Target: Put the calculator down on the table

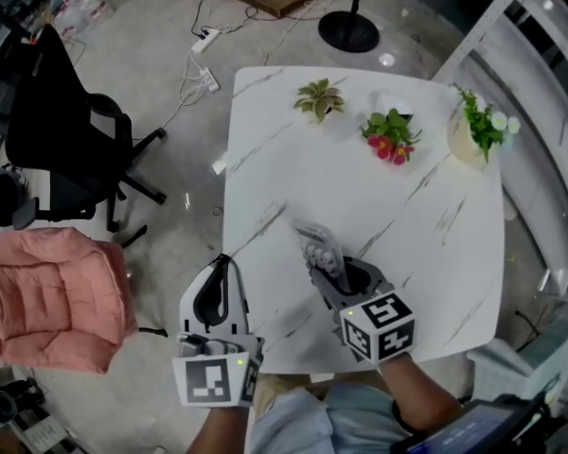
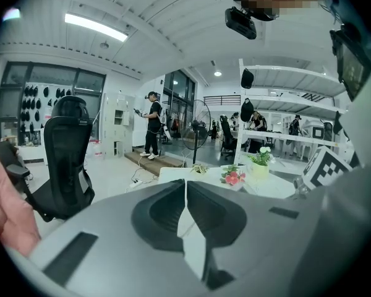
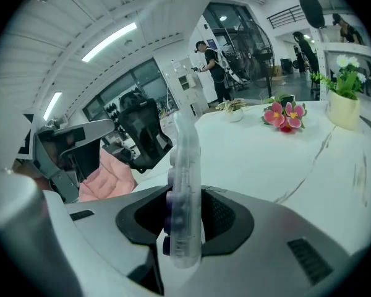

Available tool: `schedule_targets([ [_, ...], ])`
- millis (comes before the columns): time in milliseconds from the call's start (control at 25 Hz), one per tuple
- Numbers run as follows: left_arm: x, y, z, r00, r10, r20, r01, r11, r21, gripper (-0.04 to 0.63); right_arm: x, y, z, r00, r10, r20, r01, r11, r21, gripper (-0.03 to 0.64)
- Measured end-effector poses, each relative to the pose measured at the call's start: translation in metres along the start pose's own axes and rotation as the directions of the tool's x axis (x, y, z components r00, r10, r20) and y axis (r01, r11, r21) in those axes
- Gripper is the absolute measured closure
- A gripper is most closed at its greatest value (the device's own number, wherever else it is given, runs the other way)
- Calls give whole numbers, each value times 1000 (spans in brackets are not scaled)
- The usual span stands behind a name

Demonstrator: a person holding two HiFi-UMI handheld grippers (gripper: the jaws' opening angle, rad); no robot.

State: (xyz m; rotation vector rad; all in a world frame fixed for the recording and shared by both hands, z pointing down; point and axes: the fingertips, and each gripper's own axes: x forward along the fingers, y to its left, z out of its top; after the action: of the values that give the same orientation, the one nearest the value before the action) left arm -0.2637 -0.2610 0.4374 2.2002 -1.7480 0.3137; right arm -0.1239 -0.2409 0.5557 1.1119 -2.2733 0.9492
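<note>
A clear plastic calculator (image 1: 319,252) with dark keys stands on edge in my right gripper (image 1: 337,278), just above the near part of the white marble table (image 1: 379,206). In the right gripper view the calculator (image 3: 184,178) rises upright between the jaws, and the right gripper (image 3: 185,220) is shut on its lower end. My left gripper (image 1: 215,289) hovers at the table's near left edge. In the left gripper view the left gripper (image 2: 185,193) has its jaws together with nothing between them.
Three potted plants line the table's far side: a small green one (image 1: 319,98), a red-flowered one (image 1: 390,135) and one in a pale pot (image 1: 478,130). A black office chair (image 1: 66,130) and a pink cushion (image 1: 52,296) stand left of the table; white shelving (image 1: 540,83) runs along the right.
</note>
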Motion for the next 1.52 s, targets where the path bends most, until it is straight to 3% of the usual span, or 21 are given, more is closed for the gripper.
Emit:
schedule_targets([
  [640,15,28,3,999,38,11,-38,999,11,581,25,-4,8,999,15,-34,-13,999,35,460],
  [960,22,23,15,999,27,35,-27,1000,-2,581,25,-20,9,999,-27,-34,27,1000,12,420],
  [1520,6,9,9,1000,17,11,-17,1000,5,581,30,-44,1,997,-42,-62,41,999,-23,365],
])
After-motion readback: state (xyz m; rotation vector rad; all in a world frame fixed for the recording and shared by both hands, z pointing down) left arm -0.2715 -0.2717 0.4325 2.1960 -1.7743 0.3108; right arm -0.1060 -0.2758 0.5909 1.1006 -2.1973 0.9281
